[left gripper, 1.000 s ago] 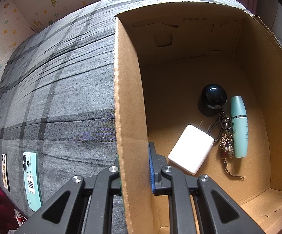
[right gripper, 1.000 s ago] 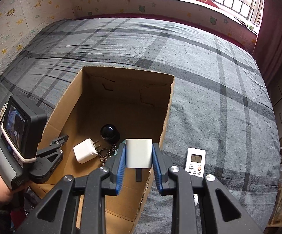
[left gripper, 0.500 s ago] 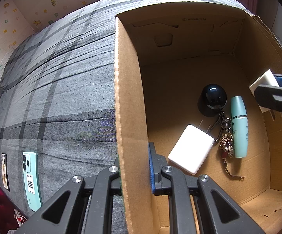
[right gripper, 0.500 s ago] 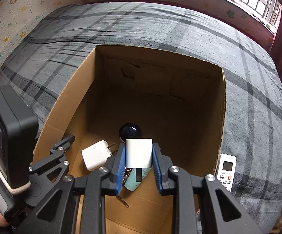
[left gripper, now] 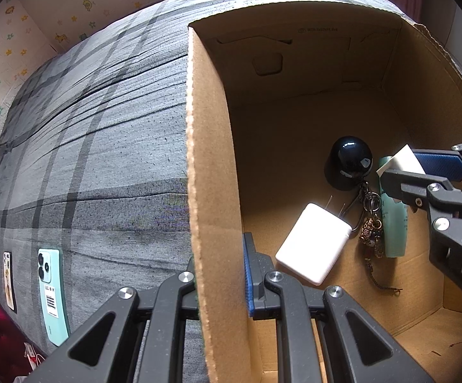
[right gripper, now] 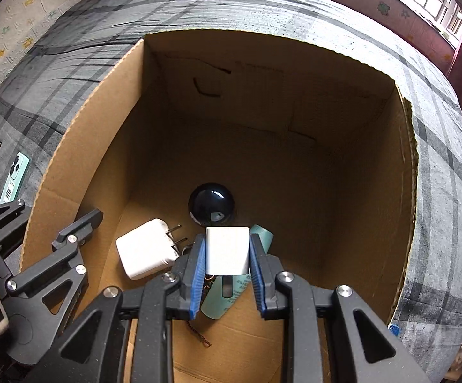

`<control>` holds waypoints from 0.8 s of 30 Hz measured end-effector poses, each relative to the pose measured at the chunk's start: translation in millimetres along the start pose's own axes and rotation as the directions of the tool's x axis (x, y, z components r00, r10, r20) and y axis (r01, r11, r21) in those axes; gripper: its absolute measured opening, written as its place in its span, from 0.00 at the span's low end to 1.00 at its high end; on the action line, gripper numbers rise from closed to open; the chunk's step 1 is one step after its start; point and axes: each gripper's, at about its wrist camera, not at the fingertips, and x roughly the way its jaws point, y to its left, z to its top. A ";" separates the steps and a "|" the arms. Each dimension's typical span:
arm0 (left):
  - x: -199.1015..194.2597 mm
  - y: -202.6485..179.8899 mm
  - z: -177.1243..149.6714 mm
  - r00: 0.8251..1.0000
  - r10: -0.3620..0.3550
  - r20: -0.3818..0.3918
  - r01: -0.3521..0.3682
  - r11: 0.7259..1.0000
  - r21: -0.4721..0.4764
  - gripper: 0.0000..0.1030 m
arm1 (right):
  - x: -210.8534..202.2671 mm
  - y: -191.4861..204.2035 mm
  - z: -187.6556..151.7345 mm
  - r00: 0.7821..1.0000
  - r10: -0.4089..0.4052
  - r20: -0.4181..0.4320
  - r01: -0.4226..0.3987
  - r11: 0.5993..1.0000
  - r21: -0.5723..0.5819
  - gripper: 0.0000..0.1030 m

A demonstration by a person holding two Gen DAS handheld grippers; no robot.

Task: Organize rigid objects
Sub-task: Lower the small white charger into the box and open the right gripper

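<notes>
A bed (left gripper: pixel 87 134) covered in grey plaid cloth carries everything, and an open cardboard box (right gripper: pixel 326 146) stands on it with its flaps gone and its floor visible from above. The left gripper (left gripper: pixel 221 282) straddles the box's left wall near the front corner, one finger outside and the blue-padded one inside, both pressed against the cardboard so the tongs are closed on that wall. The right gripper (right gripper: pixel 227 257) hangs inside the box above the floor, its blue pads clamped on the two sides of a small white cube charger (right gripper: pixel 227 249), which is held clear of the things below; in the left wrist view the same charger (left gripper: pixel 403 159) shows as a white corner between those fingers, near the box's right wall. On the box floor, towards the front, lie a flat white plug adapter (left gripper: pixel 314 242) with its two prongs pointing at the back wall, a glossy black dome (left gripper: pixel 350 159) just behind it, and a mint-green tube (left gripper: pixel 393 223) lying lengthwise beside the dome, partly under the right gripper. A keyring with a brown charm and chain (left gripper: pixel 371 233) lies between the adapter and the tube, its rings touching the dome's base. Outside the box, near the bed's left edge, a mint-green phone (left gripper: pixel 50 290) lies face down, with a narrow card or second phone (left gripper: pixel 7 279) just beside it at the very edge.
</notes>
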 end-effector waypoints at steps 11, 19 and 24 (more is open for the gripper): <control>-0.8 0.7 -0.1 1.000 0.000 0.000 0.000 1.000 0.000 0.14 | 0.7 -0.4 -0.1 1.000 -0.005 0.004 0.005 1.000 0.007 0.27; -0.4 0.7 -0.1 1.000 -0.001 0.000 0.001 1.000 -0.001 0.14 | -13.3 -1.3 -1.1 0.998 0.000 0.057 0.000 1.000 0.012 0.50; -0.2 1.1 -0.1 1.000 -0.001 0.000 0.001 1.000 -0.001 0.14 | -25.1 4.7 -4.6 0.996 -0.009 0.088 0.009 1.000 -0.007 0.65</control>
